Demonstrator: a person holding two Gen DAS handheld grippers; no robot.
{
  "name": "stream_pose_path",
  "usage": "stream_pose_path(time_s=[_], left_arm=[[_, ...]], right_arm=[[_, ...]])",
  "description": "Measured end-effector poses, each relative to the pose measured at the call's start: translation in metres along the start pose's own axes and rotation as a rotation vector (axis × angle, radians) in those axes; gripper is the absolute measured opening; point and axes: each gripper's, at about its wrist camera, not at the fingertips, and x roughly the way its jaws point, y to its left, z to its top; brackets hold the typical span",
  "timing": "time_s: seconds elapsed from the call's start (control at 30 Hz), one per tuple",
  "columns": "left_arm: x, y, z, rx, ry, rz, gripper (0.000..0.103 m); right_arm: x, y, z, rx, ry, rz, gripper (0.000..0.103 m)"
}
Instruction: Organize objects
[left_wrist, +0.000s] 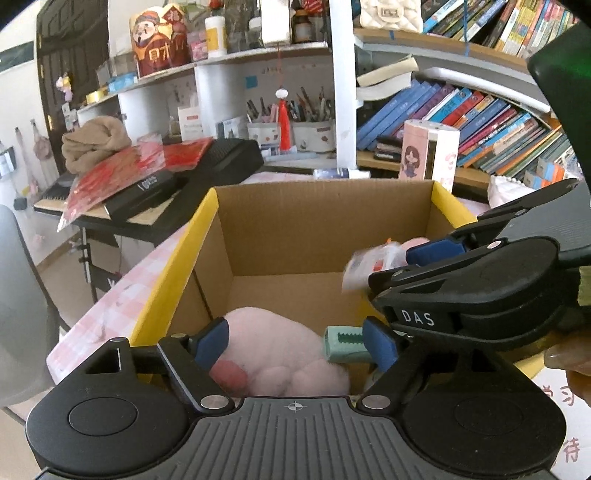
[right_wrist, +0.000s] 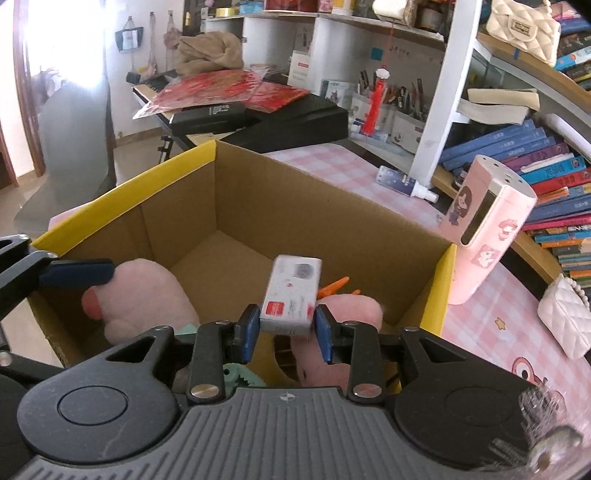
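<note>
Right gripper (right_wrist: 287, 329) clamped on a small white packet (right_wrist: 291, 299) with red print, blue pads (right_wrist: 248, 332) pressing both short sides; packet sits tilted, far end up, over the open cardboard box (right_wrist: 177, 192), not touching the floor of it. Same packet shows blurred in the left wrist view (left_wrist: 373, 266), over the box's right wall. Left gripper (left_wrist: 295, 343) jaws spread wide, nothing pinched: the pink plush toy (left_wrist: 284, 350) lies between and below the fingers at the box's near end, left pad (left_wrist: 211, 345) just beside its darker pink nub, contact can't be confirmed. A mint-green toothed clip (left_wrist: 341, 345) lies just beside the left gripper's right pad, against the plush. From the right wrist view the plush (right_wrist: 147, 299) is in the near-left corner of the box, a second pink plush piece (right_wrist: 351, 314) near-right under the packet, an orange bit (right_wrist: 334, 286) poking up behind it. Rest of the box floor is bare cardboard. Box has yellow outer faces and sits on a pink checked tablecloth (right_wrist: 369, 173). Beside the box's right wall: an upright pink dispenser with cartoon stickers (right_wrist: 487, 229). A small tube (right_wrist: 402, 182) lies flat on the cloth behind the box. White quilted purse (right_wrist: 565, 317) on the cloth at far right.
</note>
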Motion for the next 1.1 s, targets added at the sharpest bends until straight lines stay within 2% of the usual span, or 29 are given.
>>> stream_pose_path(time_s=[0.3, 0.6, 0.9, 0.97, 1.1], left_arm=[[-0.033, 0.001, -0.006, 0.003, -0.059, -0.054, 0.086], [-0.077, 0.005, -0.017, 0.002, -0.102, -0.097, 0.092], [-0.112, 0.008, -0.036, 0.004, -0.103, -0.132, 0.093], [-0.12, 0.007, -0.04, 0.013, -0.109, -0.142, 0.094], [-0.132, 0.001, -0.049, 0.015, -0.107, -0.155, 0.098]], right_arm=[[-0.032, 0.004, -0.008, 0.066, -0.044, -0.046, 0.036], [-0.095, 0.019, -0.03, 0.178, -0.116, -0.142, 0.045], [-0.154, 0.033, -0.076, 0.323, -0.155, -0.298, 0.053], [-0.166, 0.036, -0.087, 0.35, -0.158, -0.356, 0.058], [-0.182, 0.04, -0.109, 0.402, -0.151, -0.451, 0.06]])
